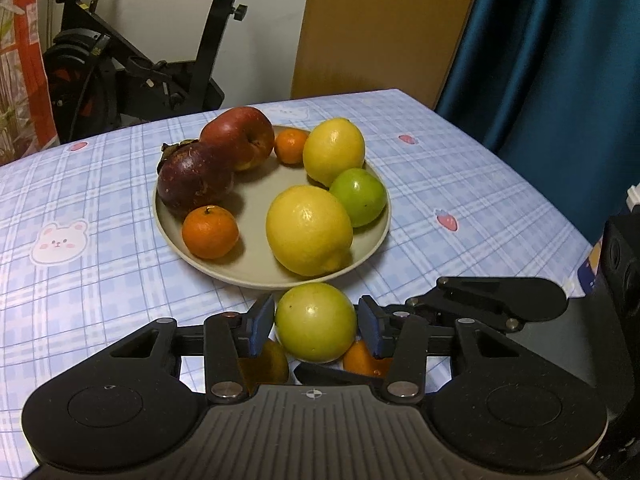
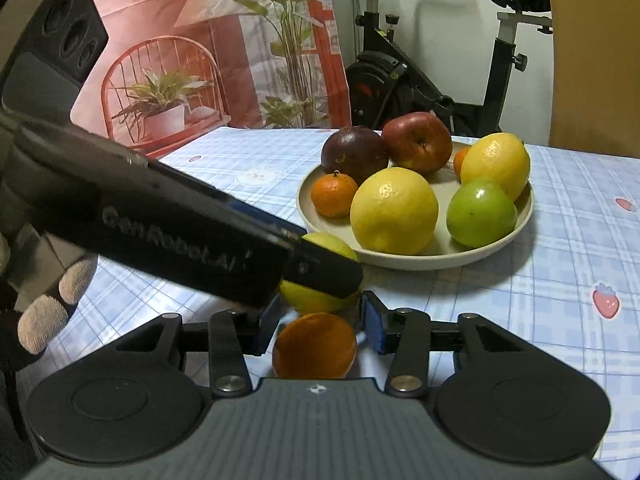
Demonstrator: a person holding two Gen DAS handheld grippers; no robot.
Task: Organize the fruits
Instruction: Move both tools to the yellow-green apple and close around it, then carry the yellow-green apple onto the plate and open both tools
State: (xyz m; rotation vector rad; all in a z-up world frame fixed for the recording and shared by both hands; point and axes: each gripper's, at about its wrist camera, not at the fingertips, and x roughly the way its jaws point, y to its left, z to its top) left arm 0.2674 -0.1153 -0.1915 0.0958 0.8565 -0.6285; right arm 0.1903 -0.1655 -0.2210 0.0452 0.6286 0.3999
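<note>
A beige plate (image 1: 256,270) (image 2: 516,232) on the checked tablecloth holds a dark mangosteen (image 1: 194,178), a red apple (image 1: 238,134), two mandarins (image 1: 210,232), two lemons (image 1: 308,230) and a green apple (image 1: 360,196). My left gripper (image 1: 316,326) has its blue pads on both sides of a yellow-green fruit (image 1: 316,322) (image 2: 320,300) just in front of the plate. My right gripper (image 2: 320,330) is open around an orange mandarin (image 2: 314,346) (image 1: 360,360) on the cloth. The left gripper's black finger (image 2: 324,270) crosses the right wrist view.
A blue checked tablecloth (image 1: 460,184) covers the table. An exercise bike (image 1: 160,64) stands behind it, a dark blue curtain (image 1: 552,60) at the right. Another orange fruit (image 1: 266,362) lies under the left gripper.
</note>
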